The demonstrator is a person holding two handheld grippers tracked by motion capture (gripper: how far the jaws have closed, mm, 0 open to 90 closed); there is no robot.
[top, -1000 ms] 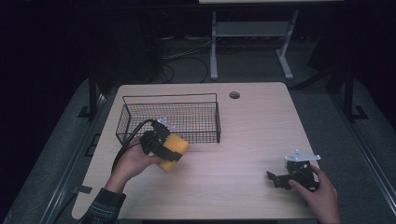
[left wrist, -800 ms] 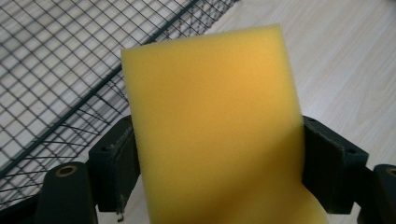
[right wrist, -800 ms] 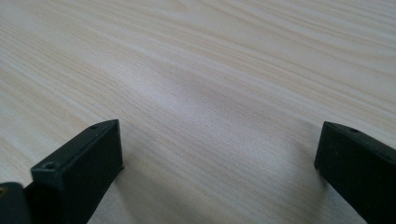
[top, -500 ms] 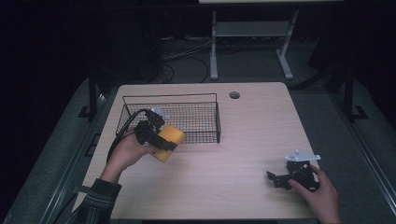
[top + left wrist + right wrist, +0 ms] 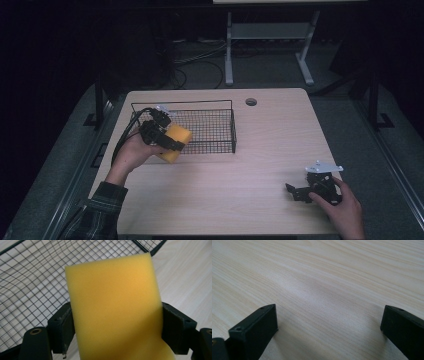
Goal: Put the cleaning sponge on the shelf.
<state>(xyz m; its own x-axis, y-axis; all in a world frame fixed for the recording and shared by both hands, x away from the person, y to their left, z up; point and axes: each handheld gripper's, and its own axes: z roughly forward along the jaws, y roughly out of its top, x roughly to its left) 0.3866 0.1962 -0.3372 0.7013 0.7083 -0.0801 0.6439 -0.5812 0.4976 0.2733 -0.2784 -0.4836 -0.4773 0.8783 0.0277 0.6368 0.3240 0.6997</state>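
Your left gripper (image 5: pixel 167 140) has carried the yellow sponge (image 5: pixel 174 142) up from the table (image 5: pixel 260 150) to the wire basket's (image 5: pixel 220 131) near-left rim, so a drop-in looks close. Sponge clamped between both jaws, tilted (basket mesh behind it). Right gripper (image 5: pixel 300 191) rests at the table's near right, jaws apart, empty

sponge (image 5: pixel 115 307): yellow porous foam, matt | basket (image 5: pixel 210 131): black wire mesh | table (image 5: pixel 260 165): pale smooth woodgrain
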